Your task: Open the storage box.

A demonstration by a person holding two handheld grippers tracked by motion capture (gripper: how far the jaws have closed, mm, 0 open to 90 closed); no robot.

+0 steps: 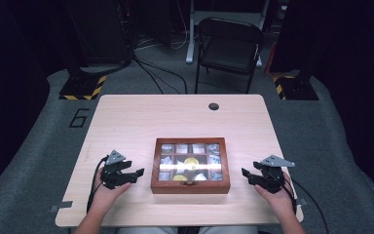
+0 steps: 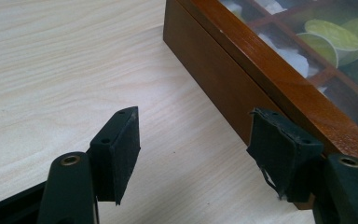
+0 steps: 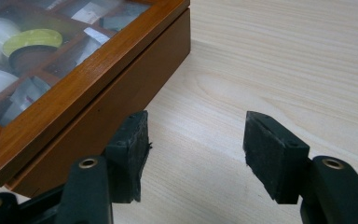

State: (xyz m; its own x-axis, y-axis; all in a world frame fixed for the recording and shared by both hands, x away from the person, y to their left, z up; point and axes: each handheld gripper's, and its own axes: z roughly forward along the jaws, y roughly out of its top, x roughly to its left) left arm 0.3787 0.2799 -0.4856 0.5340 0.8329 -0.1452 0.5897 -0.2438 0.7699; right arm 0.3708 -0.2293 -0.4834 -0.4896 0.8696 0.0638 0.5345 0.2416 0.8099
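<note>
Visibly, "6" (image 1: pixel 79 118) beside table (image 1: pixel 126 117).

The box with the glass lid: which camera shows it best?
The high view: the whole box lies there on the table, closed, with all its compartments visible through the lid. The left gripper view gives one corner and side wall; the right gripper view gives another corner, with cups under the glass.

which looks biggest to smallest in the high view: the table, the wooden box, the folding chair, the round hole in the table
1. table
2. folding chair, though it stands farther from the camera, so its rank against the box is unsure
3. wooden box, looking close to the chair in size
4. round hole, plainly the smallest
</note>
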